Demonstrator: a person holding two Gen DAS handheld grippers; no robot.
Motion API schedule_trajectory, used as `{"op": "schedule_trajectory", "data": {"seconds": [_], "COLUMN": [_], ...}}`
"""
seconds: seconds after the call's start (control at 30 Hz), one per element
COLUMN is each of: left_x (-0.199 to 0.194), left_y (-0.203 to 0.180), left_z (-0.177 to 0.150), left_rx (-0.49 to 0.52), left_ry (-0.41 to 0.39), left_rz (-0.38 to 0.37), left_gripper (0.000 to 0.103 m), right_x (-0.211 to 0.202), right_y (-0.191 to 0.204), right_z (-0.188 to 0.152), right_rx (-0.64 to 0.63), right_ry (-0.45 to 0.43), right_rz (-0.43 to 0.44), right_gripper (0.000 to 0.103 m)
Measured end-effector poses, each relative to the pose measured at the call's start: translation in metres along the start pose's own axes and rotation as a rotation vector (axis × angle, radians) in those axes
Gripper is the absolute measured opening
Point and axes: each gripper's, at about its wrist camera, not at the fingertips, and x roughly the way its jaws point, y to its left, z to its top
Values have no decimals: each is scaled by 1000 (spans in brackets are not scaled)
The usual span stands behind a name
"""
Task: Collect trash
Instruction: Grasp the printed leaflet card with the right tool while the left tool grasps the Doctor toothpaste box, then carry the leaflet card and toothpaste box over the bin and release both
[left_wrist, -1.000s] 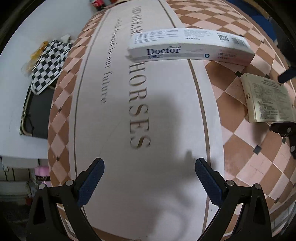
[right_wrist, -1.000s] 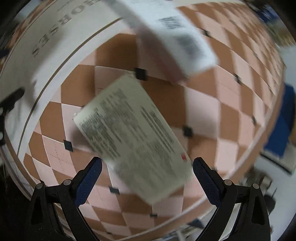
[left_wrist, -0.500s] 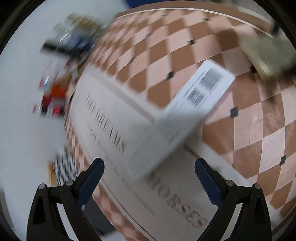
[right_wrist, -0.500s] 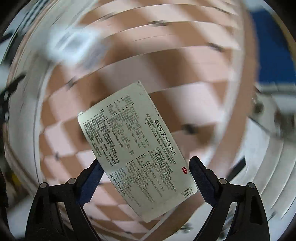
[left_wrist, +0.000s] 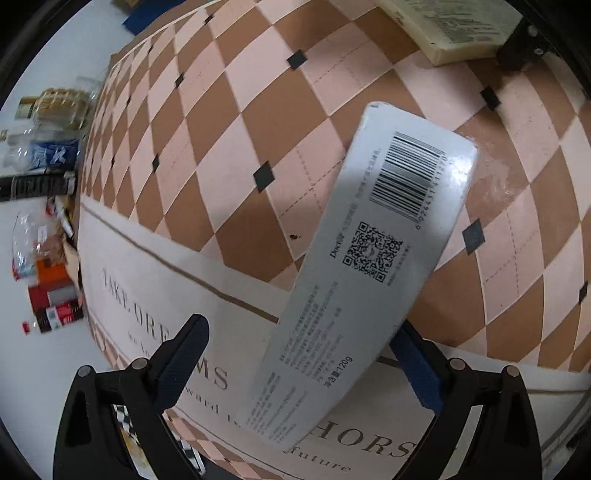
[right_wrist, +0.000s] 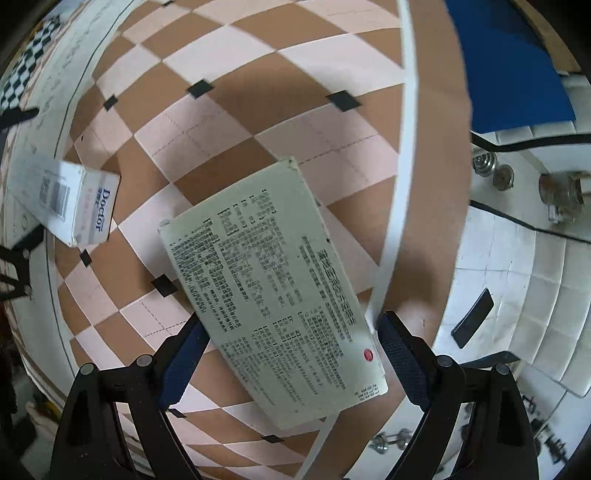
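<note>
Checkered tablecloth, white floor; left gripper closing, right gripper spread.

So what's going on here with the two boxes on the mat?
A person is collecting trash with tongs in each hand. The left tongs are closing around the long white toothpaste box, which lies between the jaws on the checkered mat. The right tongs straddle the flat pale green box. Neither box looks gripped yet.

Bare checkered tablecloth lies open between the toothpaste box and the beige box.
</note>
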Motion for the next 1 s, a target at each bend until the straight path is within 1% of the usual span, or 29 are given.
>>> {"op": "schedule_trajectory", "data": {"seconds": [0.03, 0.07, 0.1, 0.13, 0.17, 0.27, 0.33, 0.53, 0.7, 0.87, 1.0], "left_x": [-2, -3, -5, -4, -4, -10, -13, -27, -50, -73, -91], "left_y": [-2, -2, -3, -2, -4, -13, -18, -19, -17, -18, -19], "left_z": [-2, -3, -3, -3, -5, -4, -6, -22, -33, -49, -70], "left_rx": [15, 24, 29, 33, 34, 14, -18, -112, -249, -372, -449], "left_ry": [-8, -9, -8, -7, -6, -6, -5, -10, -39, -77, -105], "left_rz": [-19, -42, -74, -99, -105, -87, -92, -75, -68, -54, -48], "left_gripper": [89, 80, 68, 62, 57, 55, 55, 53, 52, 51, 51], "right_x": [0, 1, 2, 1, 1, -1, -4, -13, -18, -28, -43], "right_y": [4, 5, 6, 9, 11, 12, 12, 10, 2, 0, 10], "right_z": [0, 0, -1, -1, -1, -1, -2, -8, -22, -43, -66], "right_rx": [-6, -17, -24, -27, -35, -44, -50, -27, 19, 64, 78], "right_ry": [5, 9, 13, 13, 7, 2, -16, -53, -101, -158, -217], "right_rz": [-6, -15, -27, -33, -37, -40, -41, -12, 31, 79, 90], "right_gripper": [94, 94, 94, 94, 93, 92, 84, 84, 84, 84, 83]}}
